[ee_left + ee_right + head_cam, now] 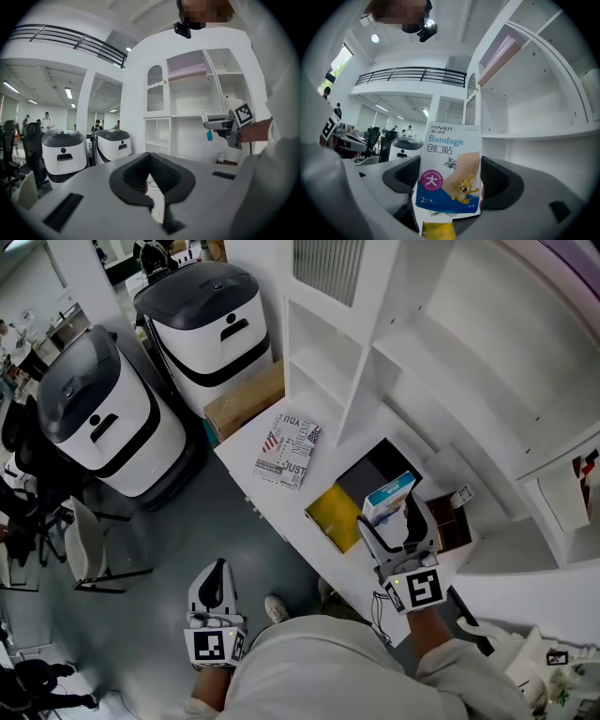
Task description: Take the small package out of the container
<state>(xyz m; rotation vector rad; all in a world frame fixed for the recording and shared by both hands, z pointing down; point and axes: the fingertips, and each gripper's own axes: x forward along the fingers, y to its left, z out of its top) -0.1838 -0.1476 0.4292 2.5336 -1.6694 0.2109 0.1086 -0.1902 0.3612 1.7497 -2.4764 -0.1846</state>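
**While the left hand-held gripper (217,570) hangs empty, the right hand-held gripper (390,517) grips the small package (387,495) over the container (370,470)**

Because the right hand-held gripper's two jaws press on the package's narrow sides, the package is out of the container and in the air above its near edge, as the head view shows. It is a flat white and blue carton. In the right gripper view its printed face is turned towards the camera and reads "Bandage" over a cartoon picture. It stands upright between the dark pads.

The container is a black open box on the white desk (291,512). A yellow flat piece (336,517) lies touching the container's near left side. Further left of the container, apart from it, a printed packet (286,451) lies flat on the desk. To the right of the container sits a small dark brown tray (452,529). Behind the container rises a white shelf unit (375,352).

The left hand-held gripper is well to the left of the container, off the desk and over the grey floor. Its jaws are drawn together at the tips with nothing between them. Beyond the desk's far end, well away from the container, a cardboard box (244,399) rests beside two white and black machines (103,418).
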